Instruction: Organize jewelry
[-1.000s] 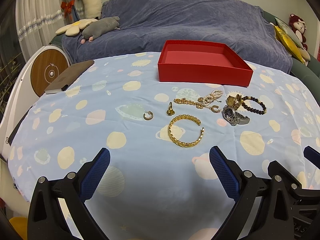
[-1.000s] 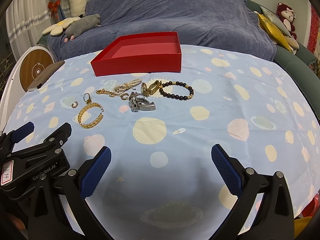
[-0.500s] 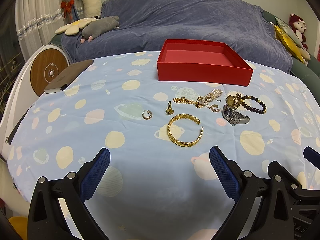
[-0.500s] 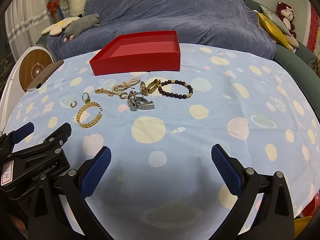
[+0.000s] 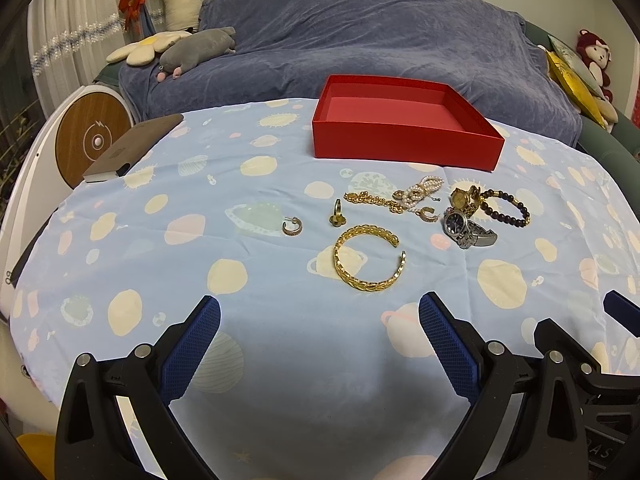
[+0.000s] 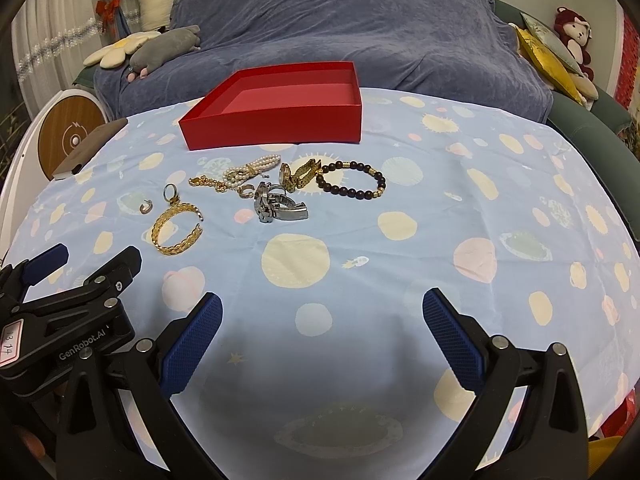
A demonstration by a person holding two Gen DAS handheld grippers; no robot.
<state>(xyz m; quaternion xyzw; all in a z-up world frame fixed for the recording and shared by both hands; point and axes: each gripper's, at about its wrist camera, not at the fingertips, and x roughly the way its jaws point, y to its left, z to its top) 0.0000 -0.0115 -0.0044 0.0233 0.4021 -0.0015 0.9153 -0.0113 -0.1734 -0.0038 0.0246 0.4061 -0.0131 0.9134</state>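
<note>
Both the left gripper (image 5: 319, 324) and right gripper (image 6: 322, 322) hover with jaws apart, empty, over the worktop's near edge; the open gold chain-link cuff bangle (image 5: 369, 258) lies mid-worktop, short of the empty red cardboard box (image 5: 404, 120) at the far edge — light, stiff, likely slippery; pinch across its band.
</note>
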